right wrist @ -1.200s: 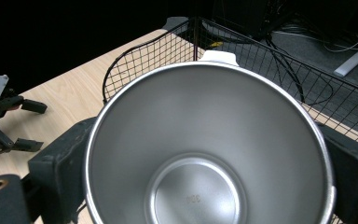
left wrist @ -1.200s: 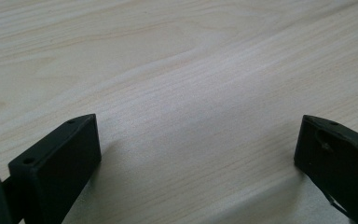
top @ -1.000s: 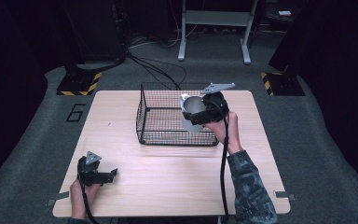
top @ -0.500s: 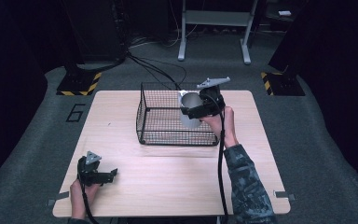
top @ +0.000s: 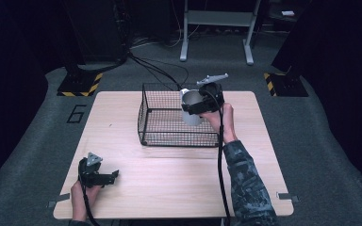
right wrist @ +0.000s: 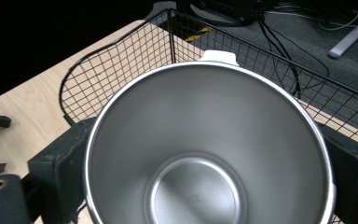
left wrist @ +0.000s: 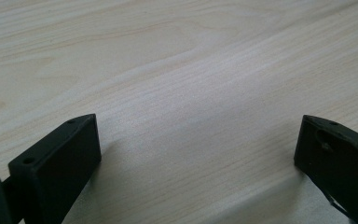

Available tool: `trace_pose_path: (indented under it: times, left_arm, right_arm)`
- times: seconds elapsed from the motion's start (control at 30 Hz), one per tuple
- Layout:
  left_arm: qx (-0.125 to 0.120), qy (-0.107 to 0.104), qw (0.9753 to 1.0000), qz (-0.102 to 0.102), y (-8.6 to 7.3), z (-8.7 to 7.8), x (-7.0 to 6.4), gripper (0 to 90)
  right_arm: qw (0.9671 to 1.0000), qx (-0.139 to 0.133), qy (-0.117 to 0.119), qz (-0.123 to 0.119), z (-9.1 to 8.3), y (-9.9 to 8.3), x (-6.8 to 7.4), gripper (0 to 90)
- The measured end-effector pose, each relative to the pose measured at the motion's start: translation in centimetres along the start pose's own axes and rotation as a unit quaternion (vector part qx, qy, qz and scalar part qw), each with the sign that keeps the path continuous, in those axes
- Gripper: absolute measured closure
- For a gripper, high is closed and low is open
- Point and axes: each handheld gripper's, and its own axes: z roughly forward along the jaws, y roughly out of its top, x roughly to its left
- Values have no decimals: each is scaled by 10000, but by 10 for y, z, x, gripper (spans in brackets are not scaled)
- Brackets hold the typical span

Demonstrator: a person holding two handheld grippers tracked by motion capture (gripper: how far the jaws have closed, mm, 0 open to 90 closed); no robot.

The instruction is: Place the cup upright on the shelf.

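My right gripper (top: 194,108) is shut on a steel cup (top: 191,107) and holds it upright above the right part of a black wire basket (top: 156,138). From the right gripper view I look straight into the empty cup (right wrist: 205,154), with a black jaw on either side of it and the basket's rim (right wrist: 121,35) beyond. A white handle tab (right wrist: 219,56) sticks out at the cup's far edge. My left gripper (top: 113,175) rests open on the wooden table (top: 169,179) near its front left corner. Bare wood (left wrist: 196,121) lies between its jaws.
The basket stands at the back middle of the table. Past the table's far edge are floor cables (top: 155,70), a white stand (top: 217,23) and yellow-black striped feet (top: 81,84). A "6" (top: 76,113) is marked on the floor to the left.
My right gripper has carried the cup leftward and farther back, from the basket's right edge to over its inside. The left gripper has stayed put.
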Motion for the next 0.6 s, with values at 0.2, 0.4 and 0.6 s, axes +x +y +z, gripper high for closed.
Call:
trace_pose_path:
  times: [0.2,0.4,0.6]
  left_arm:
    - [5,-2,10000,0,0,0,0,3]
    - [-34,5,10000,-45,0,0,-1,4]
    - [-45,8,10000,-49,0,1,-1,3]
  right_arm:
    - [9999,98,-51,93,12,0,-5,58]
    - [9997,199,-50,138,23,-1,-8,58]
    - [9993,315,-58,210,36,-2,-11,57]
